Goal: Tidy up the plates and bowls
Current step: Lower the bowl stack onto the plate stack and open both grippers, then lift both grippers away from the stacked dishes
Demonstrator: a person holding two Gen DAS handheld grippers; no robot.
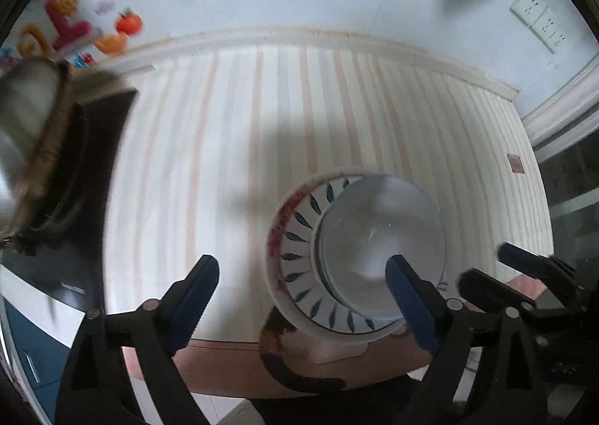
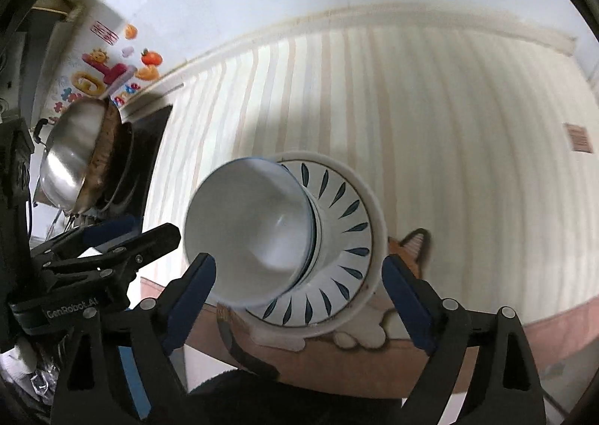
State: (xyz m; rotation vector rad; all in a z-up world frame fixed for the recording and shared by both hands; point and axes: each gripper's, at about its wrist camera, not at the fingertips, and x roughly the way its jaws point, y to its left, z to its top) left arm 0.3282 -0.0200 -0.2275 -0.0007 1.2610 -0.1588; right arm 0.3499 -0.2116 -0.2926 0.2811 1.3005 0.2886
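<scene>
Near the worktop's (image 1: 337, 118) front edge a plain white bowl (image 1: 378, 238) is nested in a leaf-patterned bowl (image 1: 295, 249), both rigid, glazed, slippery and breakable, best taken by the rim, while left tongs (image 1: 303, 297) and right tongs (image 2: 299, 294) are held spread, empty.

the left gripper (image 1: 299, 297) hung with its fingers spread wide and nothing between them. a plain white bowl (image 1: 382, 249) sat inside a leaf-patterned bowl (image 1: 295, 238) on the striped cloth (image 1: 224, 148). the right gripper (image 1: 524, 275) showed just right of the bowls, a blurred steel pot (image 1: 26, 133) far left of them.
</scene>
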